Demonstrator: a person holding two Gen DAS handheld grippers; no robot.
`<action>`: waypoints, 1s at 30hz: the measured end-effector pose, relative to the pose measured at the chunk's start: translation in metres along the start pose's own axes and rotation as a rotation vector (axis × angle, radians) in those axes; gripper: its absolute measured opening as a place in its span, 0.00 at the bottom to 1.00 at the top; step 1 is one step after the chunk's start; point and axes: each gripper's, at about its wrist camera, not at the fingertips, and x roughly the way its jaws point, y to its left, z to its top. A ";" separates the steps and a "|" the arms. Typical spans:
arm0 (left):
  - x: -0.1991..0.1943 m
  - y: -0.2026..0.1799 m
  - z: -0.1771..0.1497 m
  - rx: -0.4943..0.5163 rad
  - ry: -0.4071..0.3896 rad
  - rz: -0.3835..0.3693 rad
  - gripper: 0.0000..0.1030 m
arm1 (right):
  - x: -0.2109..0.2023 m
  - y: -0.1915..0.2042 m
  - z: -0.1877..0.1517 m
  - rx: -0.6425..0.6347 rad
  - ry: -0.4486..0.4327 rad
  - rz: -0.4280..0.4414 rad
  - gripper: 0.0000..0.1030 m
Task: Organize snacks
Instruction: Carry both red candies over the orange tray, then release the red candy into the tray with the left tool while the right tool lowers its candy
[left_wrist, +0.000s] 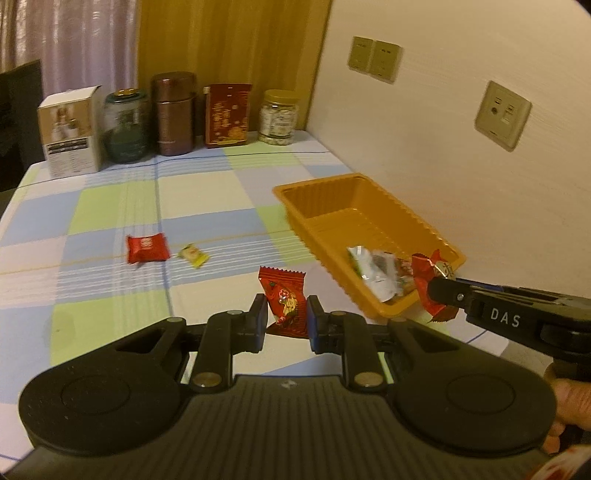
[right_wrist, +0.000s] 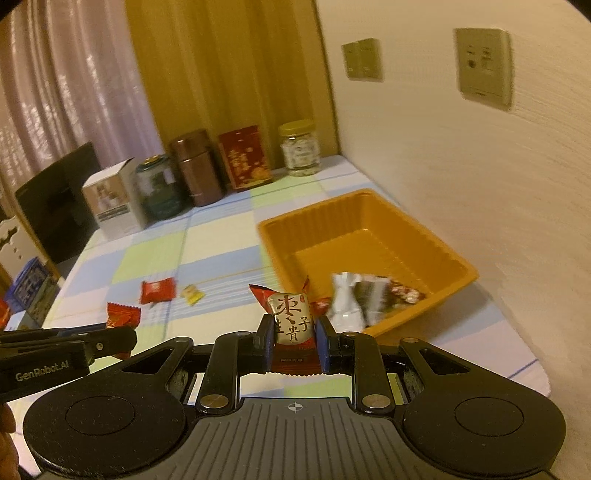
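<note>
My left gripper (left_wrist: 286, 314) is shut on a red snack packet (left_wrist: 285, 300), held above the checked tablecloth; it shows in the right wrist view (right_wrist: 123, 317) too. My right gripper (right_wrist: 293, 338) is shut on a red and gold jujube candy (right_wrist: 291, 319), near the orange tray's near corner; the candy also shows in the left wrist view (left_wrist: 432, 280). The orange tray (left_wrist: 354, 218) (right_wrist: 369, 236) by the wall holds several wrapped snacks (left_wrist: 376, 271) (right_wrist: 369, 299). A red packet (left_wrist: 147, 248) (right_wrist: 158, 290) and a small yellow candy (left_wrist: 193, 254) (right_wrist: 192, 294) lie on the cloth.
Along the back edge stand a white box (left_wrist: 72, 133), a green jar (left_wrist: 125, 127), a brown canister (left_wrist: 173, 112), a red box (left_wrist: 227, 114) and a clear jar (left_wrist: 279, 116). The wall (left_wrist: 461, 147) runs along the table's right side. A dark chair (right_wrist: 55, 206) stands left.
</note>
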 end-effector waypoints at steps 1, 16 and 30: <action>0.003 -0.004 0.002 0.006 0.000 -0.006 0.19 | 0.000 -0.005 0.001 0.008 -0.002 -0.007 0.23; 0.056 -0.053 0.032 0.051 0.012 -0.093 0.19 | 0.017 -0.061 0.018 0.079 -0.012 -0.077 0.23; 0.113 -0.078 0.047 0.081 0.052 -0.150 0.19 | 0.049 -0.090 0.047 0.094 -0.030 -0.087 0.23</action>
